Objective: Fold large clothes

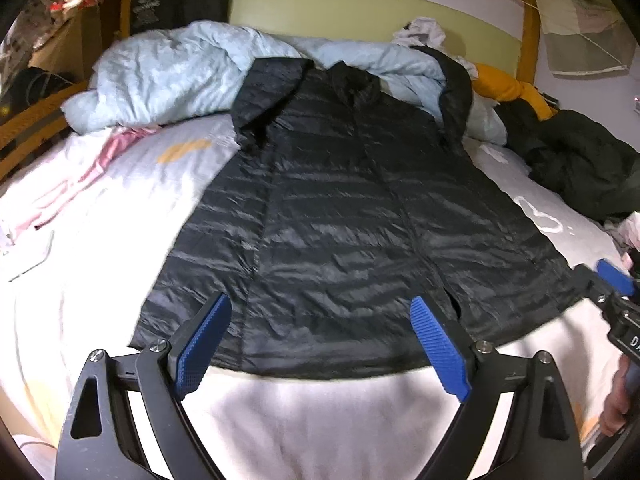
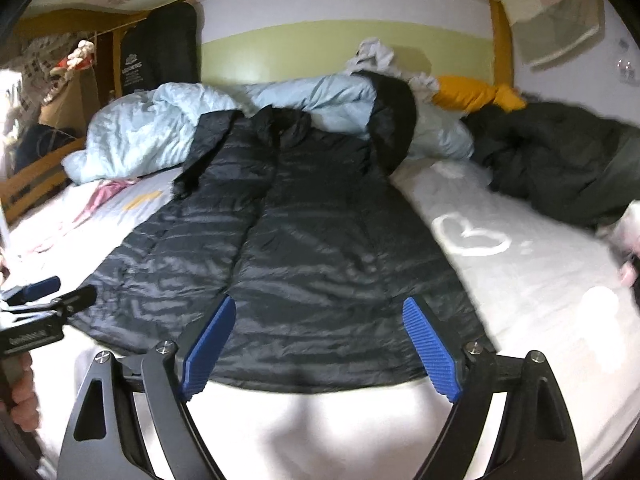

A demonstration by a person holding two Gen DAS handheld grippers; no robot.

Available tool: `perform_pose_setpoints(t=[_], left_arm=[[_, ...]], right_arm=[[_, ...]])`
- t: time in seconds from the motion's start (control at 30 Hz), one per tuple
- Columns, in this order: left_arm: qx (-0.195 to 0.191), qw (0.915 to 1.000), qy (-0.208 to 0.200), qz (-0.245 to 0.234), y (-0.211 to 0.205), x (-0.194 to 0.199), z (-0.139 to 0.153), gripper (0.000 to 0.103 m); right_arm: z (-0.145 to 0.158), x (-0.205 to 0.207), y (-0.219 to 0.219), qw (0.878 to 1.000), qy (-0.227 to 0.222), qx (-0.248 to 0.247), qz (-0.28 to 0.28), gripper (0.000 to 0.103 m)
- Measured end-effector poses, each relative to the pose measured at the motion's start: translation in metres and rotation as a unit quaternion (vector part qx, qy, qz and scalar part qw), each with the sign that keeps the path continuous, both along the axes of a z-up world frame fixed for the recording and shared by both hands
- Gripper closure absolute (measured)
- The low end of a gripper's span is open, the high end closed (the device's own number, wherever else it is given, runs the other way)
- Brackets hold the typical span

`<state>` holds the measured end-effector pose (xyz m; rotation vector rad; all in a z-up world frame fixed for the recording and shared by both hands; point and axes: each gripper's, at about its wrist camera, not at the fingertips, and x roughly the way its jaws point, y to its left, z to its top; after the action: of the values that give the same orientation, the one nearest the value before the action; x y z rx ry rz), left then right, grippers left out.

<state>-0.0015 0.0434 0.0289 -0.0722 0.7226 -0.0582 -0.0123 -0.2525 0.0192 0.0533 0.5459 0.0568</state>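
A long black quilted coat (image 1: 340,200) (image 2: 304,220) lies spread flat on the bed, collar at the far end, hem toward me. Its sleeves run up onto the bedding at the back. My left gripper (image 1: 320,300) hovers over the left part of the hem, jaws wide apart, blue pads (image 1: 200,352) touching nothing. My right gripper (image 2: 320,301) hangs over the right part of the hem in the same way, open and holding nothing. Each gripper shows at the edge of the other's view, the right gripper (image 1: 616,276) by the coat's right hem corner and the left gripper (image 2: 40,286) by the left one.
White bed sheet (image 1: 100,260) (image 2: 540,280) surrounds the coat. A crumpled light blue duvet (image 1: 168,76) is heaped at the head. Dark clothes (image 2: 560,160) and a yellow garment (image 2: 476,96) lie at the right, a pink garment (image 1: 80,176) at the left. A wooden bed frame (image 1: 530,28) stands behind.
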Motion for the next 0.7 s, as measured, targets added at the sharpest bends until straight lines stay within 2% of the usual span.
perform_pose_setpoints(t=[0.07, 0.17, 0.33, 0.4, 0.5, 0.57, 0.63, 0.67, 0.7], left_arm=[[-0.024, 0.9993, 0.023, -0.016, -0.003, 0.000, -0.008, 0.012], [-0.071, 0.9934, 0.080, -0.041, -0.006, 0.002, -0.031, 0.012], [-0.110, 0.9817, 0.152, -0.032, -0.005, 0.012, -0.069, 0.012], [-0.135, 0.9798, 0.147, -0.015, 0.005, 0.015, -0.069, 0.012], [-0.135, 0.9826, 0.121, 0.039, 0.027, 0.017, -0.066, 0.012], [-0.157, 0.9786, 0.115, 0.068, 0.049, 0.023, -0.071, 0.013], [-0.171, 0.9770, 0.102, 0.076, 0.063, 0.026, -0.073, 0.022], [-0.156, 0.9797, 0.094, 0.084, 0.067, 0.028, -0.071, 0.034], [-0.142, 0.9821, 0.086, 0.089, 0.069, 0.030, -0.071, 0.054]], right_arm=[[-0.009, 0.004, -0.002, 0.999, 0.030, 0.035, 0.015, 0.015], [-0.033, 0.010, -0.004, 0.992, 0.083, 0.087, 0.031, 0.016], [-0.072, 0.015, -0.013, 0.982, 0.140, 0.124, 0.002, 0.016], [-0.081, 0.020, -0.024, 0.980, 0.144, 0.132, -0.024, 0.016], [-0.091, 0.026, -0.045, 0.981, 0.124, 0.119, -0.089, 0.017], [-0.096, 0.030, -0.061, 0.978, 0.110, 0.140, -0.107, 0.020], [-0.096, 0.034, -0.071, 0.975, 0.102, 0.158, -0.117, 0.020], [-0.096, 0.036, -0.074, 0.974, 0.098, 0.163, -0.122, 0.020], [-0.097, 0.039, -0.079, 0.973, 0.092, 0.170, -0.128, 0.020]])
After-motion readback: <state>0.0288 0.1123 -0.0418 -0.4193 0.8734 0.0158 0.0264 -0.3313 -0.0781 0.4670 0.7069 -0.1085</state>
